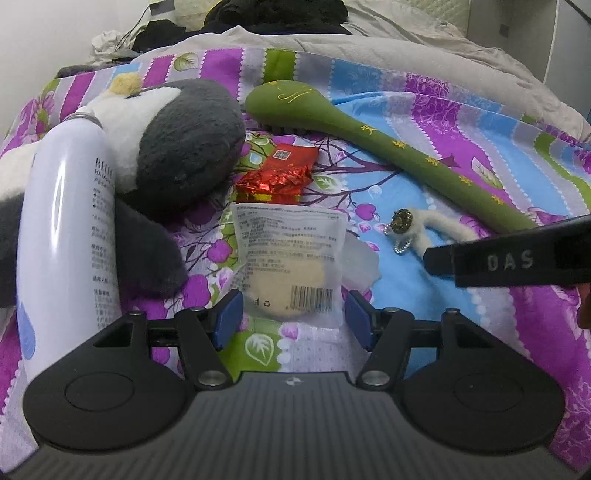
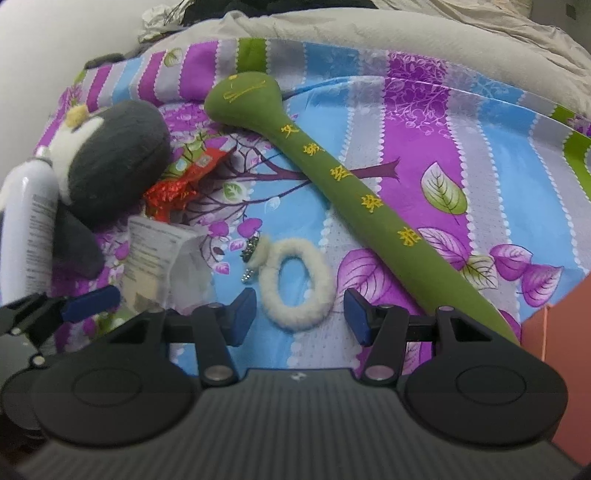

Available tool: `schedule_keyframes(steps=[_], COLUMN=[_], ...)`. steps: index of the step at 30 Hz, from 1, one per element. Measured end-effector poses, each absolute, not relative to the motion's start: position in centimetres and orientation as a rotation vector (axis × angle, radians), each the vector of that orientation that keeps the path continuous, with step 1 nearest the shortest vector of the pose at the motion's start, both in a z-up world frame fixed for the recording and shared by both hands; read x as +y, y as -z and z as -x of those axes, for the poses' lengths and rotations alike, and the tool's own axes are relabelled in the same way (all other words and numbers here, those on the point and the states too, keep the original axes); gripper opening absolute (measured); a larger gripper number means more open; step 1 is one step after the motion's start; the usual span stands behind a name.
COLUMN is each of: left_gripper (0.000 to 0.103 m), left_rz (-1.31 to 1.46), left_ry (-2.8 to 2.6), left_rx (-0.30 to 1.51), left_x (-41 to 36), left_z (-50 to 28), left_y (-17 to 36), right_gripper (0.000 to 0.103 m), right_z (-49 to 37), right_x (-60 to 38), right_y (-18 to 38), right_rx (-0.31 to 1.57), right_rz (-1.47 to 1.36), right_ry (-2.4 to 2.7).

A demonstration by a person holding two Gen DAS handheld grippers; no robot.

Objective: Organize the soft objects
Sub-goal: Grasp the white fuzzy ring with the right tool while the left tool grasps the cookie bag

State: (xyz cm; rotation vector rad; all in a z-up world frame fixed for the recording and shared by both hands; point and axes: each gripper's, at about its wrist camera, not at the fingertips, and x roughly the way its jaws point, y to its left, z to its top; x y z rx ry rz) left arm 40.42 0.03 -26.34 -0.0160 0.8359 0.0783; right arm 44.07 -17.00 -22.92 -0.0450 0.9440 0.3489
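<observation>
My left gripper (image 1: pixel 293 319) is open, its blue pads on either side of a clear packet holding a beige sponge (image 1: pixel 291 262) on the bedsheet. My right gripper (image 2: pixel 300 315) is open around a white fluffy hair tie (image 2: pixel 295 282) with a sparkly charm; the tie also shows in the left wrist view (image 1: pixel 424 227). A grey and white plush penguin (image 1: pixel 177 144) lies at left, and it shows in the right wrist view (image 2: pixel 114 158). A long green soft mallet (image 2: pixel 332 173) lies diagonally across the sheet (image 1: pixel 388 147).
A white bottle (image 1: pixel 66 236) lies against the penguin. A red foil packet (image 1: pixel 277 177) lies beyond the clear packet. An orange box (image 2: pixel 561 350) is at the right edge. A beige duvet (image 2: pixel 369 40) and dark clothes (image 1: pixel 273 14) lie at the back.
</observation>
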Motion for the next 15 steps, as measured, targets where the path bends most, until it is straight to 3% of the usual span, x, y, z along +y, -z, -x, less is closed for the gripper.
schedule_keyframes(steps=[2,6,9,15], left_gripper=[0.065,0.053,0.028,0.011], left_rz=[0.008,0.001,0.000,0.010], left_ry=[-0.078,-0.073,-0.068,-0.072], left_rx=[0.830,0.821,0.819,0.835], left_x=[0.0,0.2,0.2,0.4], left_z=[-40.6,-40.8,-40.9,-40.7], left_y=[26.5,26.7,26.6,25.7], right_gripper=[0.047,0.021,0.014,0.012], right_z=[-44.2,-44.1,-43.9,-43.0], right_x=[-16.7,-16.5,-16.5,-16.4], right_y=[23.2,23.1,22.8,22.1], right_rx=[0.949,0.943,0.943,0.940], right_rz=[0.075,0.098,0.095,0.105], right_ry=[-0.351,-0.363,-0.369,-0.379])
